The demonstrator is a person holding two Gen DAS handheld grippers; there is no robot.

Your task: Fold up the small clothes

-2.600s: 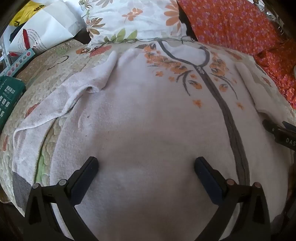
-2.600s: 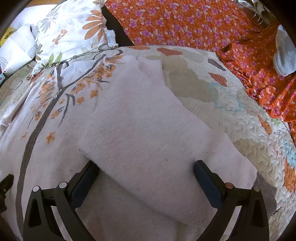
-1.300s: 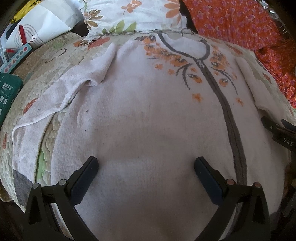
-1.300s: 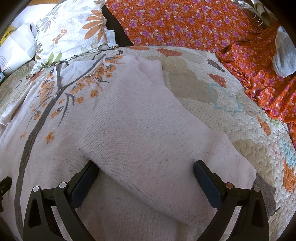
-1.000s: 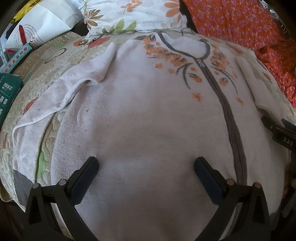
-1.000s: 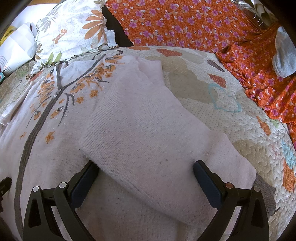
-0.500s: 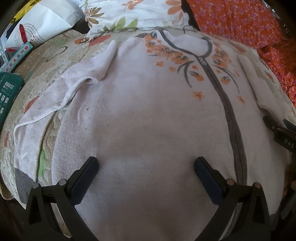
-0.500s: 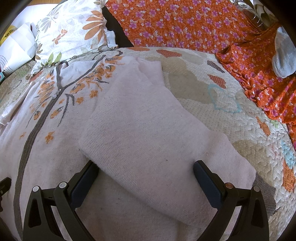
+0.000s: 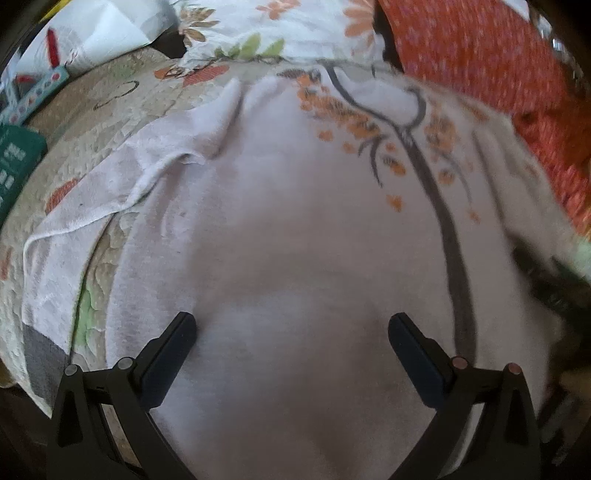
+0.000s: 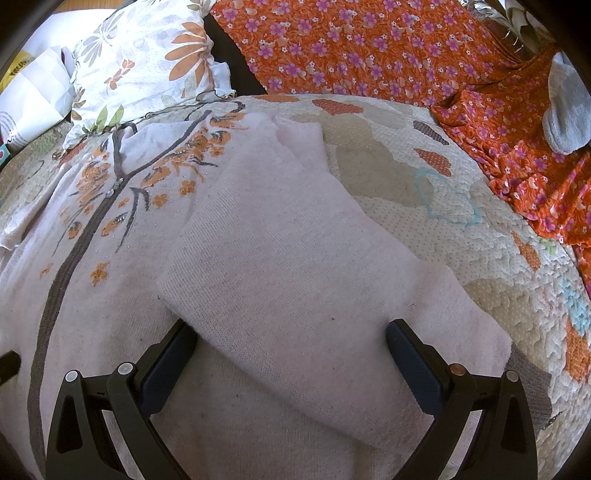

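A pale pink knitted cardigan (image 9: 295,236) with a grey zip band and orange flower pattern lies front up on a quilted bedspread (image 9: 85,122). Its left sleeve (image 9: 122,192) stretches out flat toward the near left edge. Its right sleeve (image 10: 295,266) is folded in over the body. My left gripper (image 9: 291,332) hovers open above the cardigan's lower body, with nothing between its fingers. My right gripper (image 10: 291,336) is open too, over the lower part of the folded sleeve. The other gripper (image 9: 550,288) shows blurred at the right edge of the left wrist view.
A floral pillow (image 10: 147,62) lies behind the cardigan's collar. Orange flowered cloth (image 10: 369,48) covers the back and right side. A grey sock (image 10: 569,110) rests on it at far right. A white bag (image 9: 96,33) and a green box (image 9: 14,166) sit at left.
The left wrist view has shifted and blurred, so my left gripper is moving slightly over the cardigan. The right gripper's view is nearly unchanged. The cardigan lies as before.
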